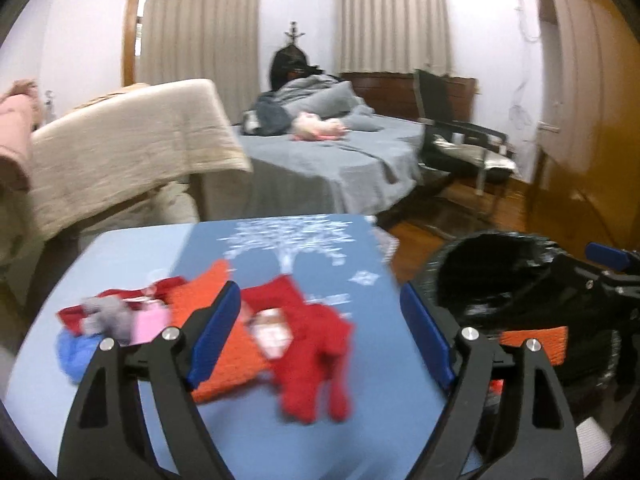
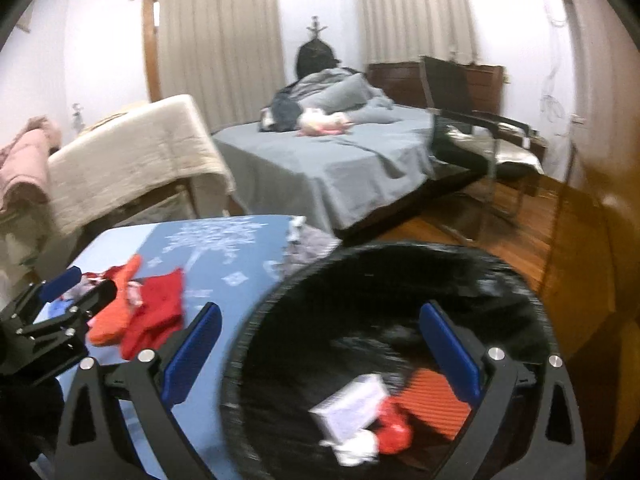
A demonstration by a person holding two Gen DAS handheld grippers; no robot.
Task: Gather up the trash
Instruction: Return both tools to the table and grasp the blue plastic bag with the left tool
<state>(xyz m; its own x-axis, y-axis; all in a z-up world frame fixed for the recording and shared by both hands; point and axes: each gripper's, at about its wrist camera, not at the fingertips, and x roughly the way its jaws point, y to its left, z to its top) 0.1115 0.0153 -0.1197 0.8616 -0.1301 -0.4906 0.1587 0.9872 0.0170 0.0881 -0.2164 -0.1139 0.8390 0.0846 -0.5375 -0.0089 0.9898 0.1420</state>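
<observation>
A blue table point(image 1: 248, 440) is seen across the lower centre of the left wrist view, with a black bin point(image 2: 256, 344) standing against its right edge; in the right wrist view the bin fills the lower right. Inside the bin, a white box point(image 2: 352, 404), an orange ribbed piece point(image 2: 436, 400) and a red scrap point(image 2: 394, 434) are already lying.

The remaining trash is found on the table: an orange piece point(image 1: 236, 356) and a red piece point(image 1: 316, 360) at lower centre of the left view, and smaller grey, pink and blue scraps point(image 1: 116, 320) at lower left.

The left gripper point(image 1: 316, 340) is held just above the red and orange pieces, fingers spread wide, nothing pinched. The right gripper point(image 2: 320, 356) is held over the bin mouth, fingers likewise spread and empty.

The left gripper is judged the nearer to the table trash. The red piece lies directly between and below its fingers, its long axis running roughly away from the camera. All views are motion-blurred, so finer contact cannot be confirmed.
</observation>
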